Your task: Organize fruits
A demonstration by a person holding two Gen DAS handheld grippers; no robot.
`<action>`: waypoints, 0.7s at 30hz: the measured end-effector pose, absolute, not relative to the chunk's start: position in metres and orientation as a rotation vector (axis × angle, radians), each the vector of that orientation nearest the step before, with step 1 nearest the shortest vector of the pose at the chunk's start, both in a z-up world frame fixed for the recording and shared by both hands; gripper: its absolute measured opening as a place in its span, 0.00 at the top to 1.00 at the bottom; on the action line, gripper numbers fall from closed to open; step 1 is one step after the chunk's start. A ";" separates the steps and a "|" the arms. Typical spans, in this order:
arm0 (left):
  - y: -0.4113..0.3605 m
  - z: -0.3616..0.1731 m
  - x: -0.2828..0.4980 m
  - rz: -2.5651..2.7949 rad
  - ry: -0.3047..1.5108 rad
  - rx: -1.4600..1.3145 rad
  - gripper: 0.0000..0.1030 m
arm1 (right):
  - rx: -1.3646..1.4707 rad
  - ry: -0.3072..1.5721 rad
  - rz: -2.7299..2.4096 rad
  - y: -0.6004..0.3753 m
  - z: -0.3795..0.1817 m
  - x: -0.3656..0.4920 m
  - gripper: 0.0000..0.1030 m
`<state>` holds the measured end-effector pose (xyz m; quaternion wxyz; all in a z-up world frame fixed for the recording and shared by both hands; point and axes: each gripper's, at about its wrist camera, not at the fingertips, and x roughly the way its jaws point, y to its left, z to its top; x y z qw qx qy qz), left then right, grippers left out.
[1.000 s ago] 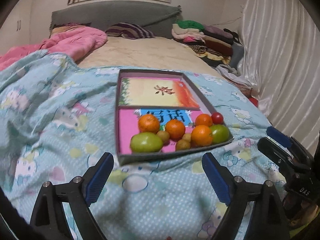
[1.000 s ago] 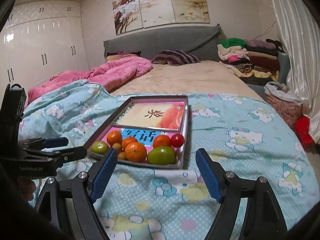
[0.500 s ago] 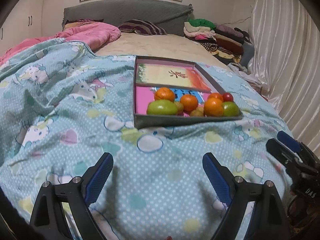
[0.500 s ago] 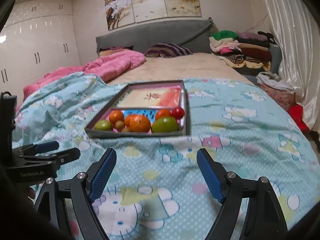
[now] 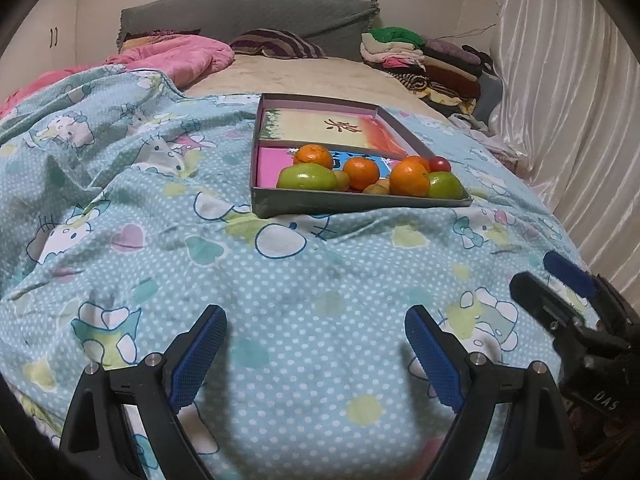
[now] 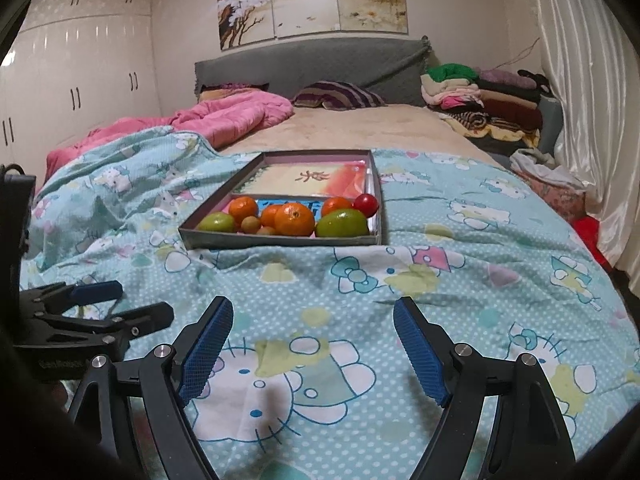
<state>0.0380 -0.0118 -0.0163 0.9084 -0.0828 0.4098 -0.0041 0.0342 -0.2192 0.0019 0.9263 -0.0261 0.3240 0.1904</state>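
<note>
Left gripper [image 5: 316, 354]: jaws spread wide, nothing between them, low over the patterned quilt [image 5: 120, 184]. Over the last second it has drawn back; the tray [image 5: 352, 202] now sits well ahead of it, where it earlier lay just beyond the fingertips.

Tray: rests on the quilt at mid-bed. All fruit lies grouped in its near compartment. Left to right: a long green fruit [image 5: 307, 178], an orange [image 5: 313, 156] behind it, a second orange [image 5: 361, 172], small brownish fruits [image 5: 377, 188], a third orange [image 5: 409, 178], a round green fruit [image 5: 445, 185] and a cherry tomato [image 5: 440, 164] at the right end. No fruit shows on the quilt.

Right gripper [image 6: 313, 354]: likewise wide and empty, also pulled back from the tray.

Implication: both tools are retreating with the fruit gathered, which probably indicates the sorting is complete or paused.
</note>
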 end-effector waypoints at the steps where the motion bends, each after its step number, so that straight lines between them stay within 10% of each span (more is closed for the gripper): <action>1: -0.011 -0.016 0.038 -0.004 0.843 -0.170 0.12 | -0.053 0.670 0.393 -0.219 0.000 0.035 0.19; 21: -0.010 -0.022 0.040 0.013 0.839 -0.148 0.12 | -0.058 0.685 0.405 -0.217 -0.005 0.040 0.19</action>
